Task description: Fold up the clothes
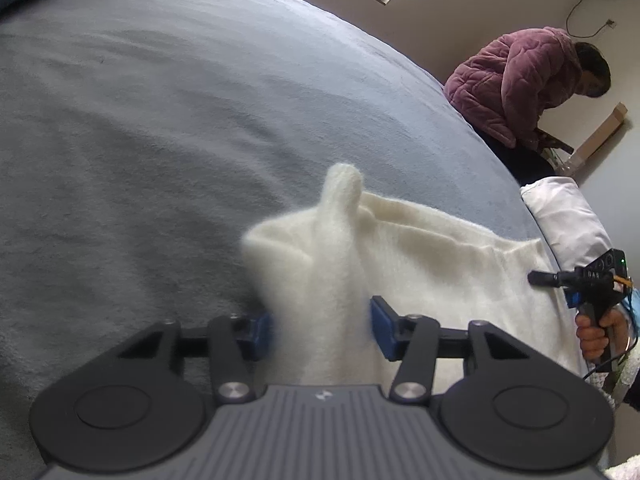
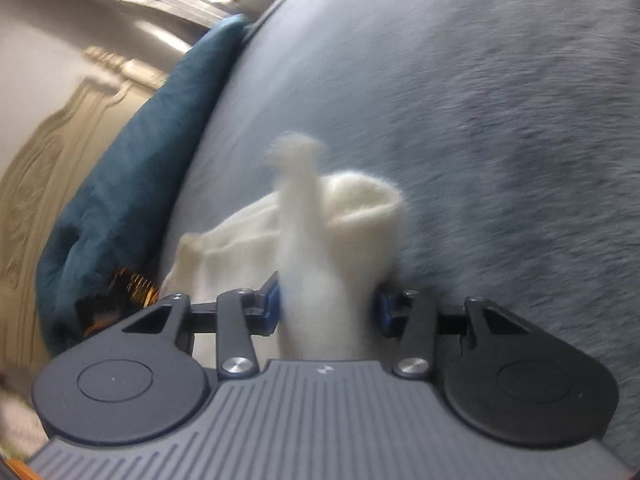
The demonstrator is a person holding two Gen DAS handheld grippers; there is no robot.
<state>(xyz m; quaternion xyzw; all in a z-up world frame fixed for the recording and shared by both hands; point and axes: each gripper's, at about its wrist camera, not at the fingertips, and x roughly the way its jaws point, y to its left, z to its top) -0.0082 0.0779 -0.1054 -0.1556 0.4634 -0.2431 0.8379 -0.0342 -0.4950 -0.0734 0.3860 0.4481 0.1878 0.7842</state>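
A fuzzy white garment [image 1: 420,264] lies on the grey bed cover [image 1: 160,120], spread toward the right. My left gripper [image 1: 320,328] is shut on a bunched corner of it, and the cloth stands up in a peak between the blue pads [image 1: 382,326]. In the right wrist view, my right gripper [image 2: 328,304] is shut on another bunched part of the white garment [image 2: 360,204], which fills the gap between its pads [image 2: 272,304]. The left wrist view also shows the right gripper [image 1: 538,279] held by a hand at the garment's far right edge.
The grey bed cover [image 2: 500,120] stretches wide around the garment. A teal blanket [image 2: 140,160] lies along the carved headboard [image 2: 48,160]. A white pillow [image 1: 568,216] sits at the bed's right edge. A person in a purple quilted jacket [image 1: 516,80] bends over beyond the bed.
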